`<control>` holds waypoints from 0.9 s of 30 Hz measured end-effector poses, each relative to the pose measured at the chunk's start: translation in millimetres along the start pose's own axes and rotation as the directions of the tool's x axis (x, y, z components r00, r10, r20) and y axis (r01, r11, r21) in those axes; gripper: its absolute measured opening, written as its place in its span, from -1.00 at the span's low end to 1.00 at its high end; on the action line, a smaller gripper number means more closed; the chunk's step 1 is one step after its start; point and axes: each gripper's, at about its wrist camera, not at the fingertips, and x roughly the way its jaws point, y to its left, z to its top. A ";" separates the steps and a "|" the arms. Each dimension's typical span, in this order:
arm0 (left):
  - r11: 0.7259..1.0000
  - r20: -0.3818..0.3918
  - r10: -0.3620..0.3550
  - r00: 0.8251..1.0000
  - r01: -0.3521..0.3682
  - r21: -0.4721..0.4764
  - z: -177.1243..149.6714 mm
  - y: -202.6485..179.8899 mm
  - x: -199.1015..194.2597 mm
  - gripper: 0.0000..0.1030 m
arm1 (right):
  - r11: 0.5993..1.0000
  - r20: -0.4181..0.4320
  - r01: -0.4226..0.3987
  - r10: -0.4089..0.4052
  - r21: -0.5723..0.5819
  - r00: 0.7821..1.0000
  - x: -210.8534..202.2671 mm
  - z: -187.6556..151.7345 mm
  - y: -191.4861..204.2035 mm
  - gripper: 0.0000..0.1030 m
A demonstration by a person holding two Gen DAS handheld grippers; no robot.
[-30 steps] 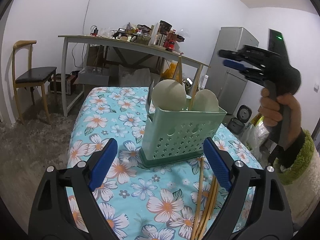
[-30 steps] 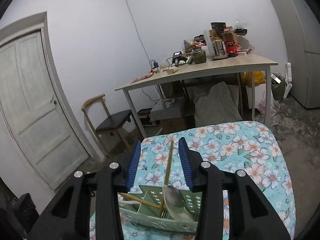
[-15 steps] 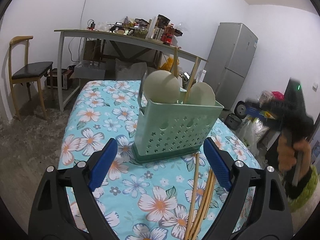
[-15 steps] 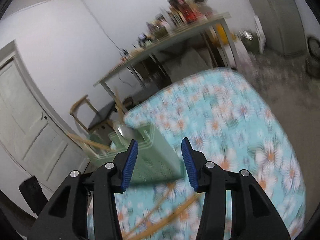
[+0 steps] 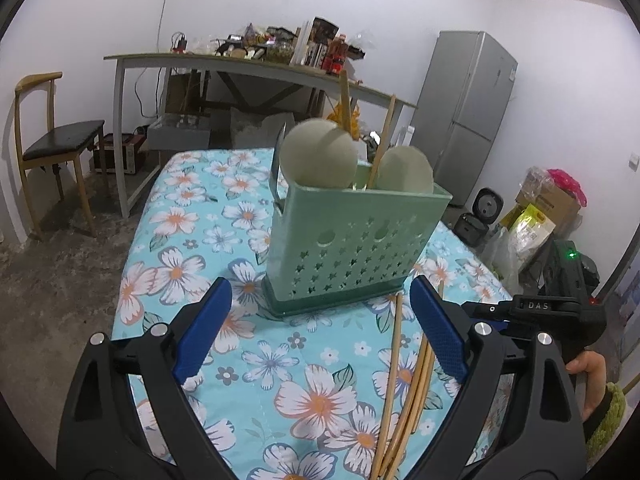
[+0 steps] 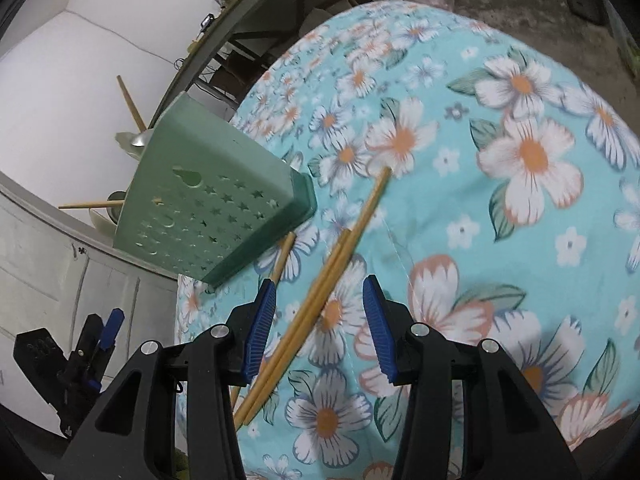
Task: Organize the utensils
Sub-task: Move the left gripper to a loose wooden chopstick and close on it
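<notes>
Right wrist view, lower centre: the right gripper hangs low over the floral-clothed desk, its blue-padded fingers spread apart, holding nothing, with a loose bundle of pale wooden chopsticks lying flat on the cloth between them.

Left wrist view, bottom: the left gripper is likewise spread wide and empty; the same chopsticks show at lower right, just beside its right finger.

Further back, at frame centre, the perforated green plastic utensil caddy stands upright on the desk. It already holds two round pale ladle-like utensils and at least two upright chopsticks.

Assessment: partly done. The bundle on the cloth remains to be gripped and stowed; the right gripper appears positioned for that.
</notes>
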 end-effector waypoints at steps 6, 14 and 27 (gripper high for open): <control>1.000 -0.063 -0.002 0.998 0.003 0.022 -3.6 -9.0 16.0 0.68 | 1.000 -0.035 -0.008 0.008 0.013 0.999 5.4 -5.5 -8.2 -0.01; 0.994 -0.128 -0.003 0.992 0.017 0.109 -4.2 -30.3 37.0 0.68 | 0.999 -0.052 -0.050 0.051 0.023 0.997 10.0 -6.3 -13.8 0.15; 0.972 -0.233 -0.019 0.972 0.072 0.222 -4.9 -60.6 72.6 0.51 | 0.993 -0.058 -0.111 0.112 0.033 0.992 4.6 -7.4 -30.3 0.16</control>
